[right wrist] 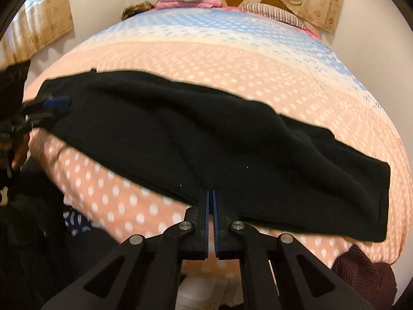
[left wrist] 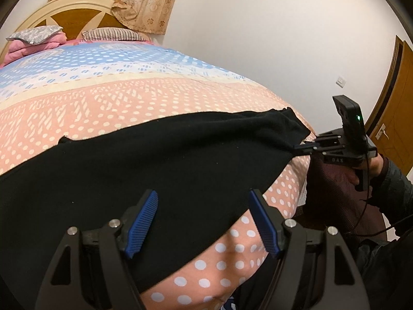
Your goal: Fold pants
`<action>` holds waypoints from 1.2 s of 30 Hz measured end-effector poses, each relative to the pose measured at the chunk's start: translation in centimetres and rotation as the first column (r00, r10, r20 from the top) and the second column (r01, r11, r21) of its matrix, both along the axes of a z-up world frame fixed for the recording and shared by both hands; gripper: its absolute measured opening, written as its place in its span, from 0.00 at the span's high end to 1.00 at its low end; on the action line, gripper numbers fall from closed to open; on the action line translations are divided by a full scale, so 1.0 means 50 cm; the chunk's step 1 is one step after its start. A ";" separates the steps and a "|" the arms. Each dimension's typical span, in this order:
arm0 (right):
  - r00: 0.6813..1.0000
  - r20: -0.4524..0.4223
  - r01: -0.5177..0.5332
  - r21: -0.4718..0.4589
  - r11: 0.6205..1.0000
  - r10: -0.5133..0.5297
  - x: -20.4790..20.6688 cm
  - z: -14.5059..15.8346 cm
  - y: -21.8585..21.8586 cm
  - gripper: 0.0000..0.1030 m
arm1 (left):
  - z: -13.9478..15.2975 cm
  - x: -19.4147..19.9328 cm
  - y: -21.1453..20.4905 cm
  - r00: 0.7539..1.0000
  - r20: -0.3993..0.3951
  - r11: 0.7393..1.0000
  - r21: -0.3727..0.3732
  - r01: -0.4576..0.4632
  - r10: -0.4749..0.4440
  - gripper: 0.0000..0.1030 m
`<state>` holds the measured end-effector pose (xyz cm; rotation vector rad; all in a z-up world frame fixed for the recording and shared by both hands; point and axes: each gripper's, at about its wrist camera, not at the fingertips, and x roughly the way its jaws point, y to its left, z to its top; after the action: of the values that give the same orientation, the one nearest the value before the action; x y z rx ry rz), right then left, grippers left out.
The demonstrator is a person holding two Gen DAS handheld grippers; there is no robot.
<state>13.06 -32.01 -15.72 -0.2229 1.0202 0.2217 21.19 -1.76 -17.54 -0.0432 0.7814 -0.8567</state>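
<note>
Black pants lie spread across the near part of the bed; they also show in the right wrist view. My left gripper is open, its blue pads wide apart above the pants' near edge, holding nothing. My right gripper is shut on the near edge of the pants, pads pressed together on the cloth. In the left wrist view the right gripper pinches the pants at their right end. The left gripper shows at the pants' left end in the right wrist view.
The bed has a dotted pink and blue cover. Pillows and a headboard lie at the far end. A dark red cloth hangs at the bed's near edge. A wooden door stands to the right.
</note>
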 end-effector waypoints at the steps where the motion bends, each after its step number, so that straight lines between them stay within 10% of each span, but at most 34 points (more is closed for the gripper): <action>1: 1.000 -0.005 -0.001 0.000 1.000 0.001 -0.001 -0.003 -0.001 0.98 | -0.002 0.000 0.000 1.000 -0.002 1.000 0.003 0.003 -0.003 0.27; 7: 0.999 -0.024 0.039 0.080 0.996 -0.037 0.004 -0.016 -0.022 0.96 | -0.006 -0.010 -0.005 1.000 0.002 1.000 0.016 0.012 -0.012 0.27; 12: 0.998 0.051 0.032 0.130 0.991 -0.039 -0.006 0.011 -0.001 0.46 | -0.019 -0.009 -0.006 1.000 -0.014 0.999 0.032 0.017 -0.017 0.27; 20: 0.966 0.084 -0.247 0.035 0.968 0.243 0.015 -0.012 0.195 0.46 | -0.010 -0.016 0.012 1.000 -0.010 1.000 0.015 -0.009 0.009 0.27; 26: 0.955 0.055 -0.292 0.023 0.956 0.290 0.029 -0.034 0.241 0.95 | 0.004 -0.011 0.032 0.999 0.003 0.999 -0.002 -0.042 0.042 0.27; 36: 0.926 -0.042 -0.374 0.007 0.927 0.374 -0.006 -0.050 0.239 0.98 | -0.015 0.001 0.033 0.999 -0.012 0.999 -0.007 -0.035 0.035 0.27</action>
<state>12.78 -20.06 -18.25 -0.4165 1.0143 0.5756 21.24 -0.11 -18.29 -0.0682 0.7860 -0.8265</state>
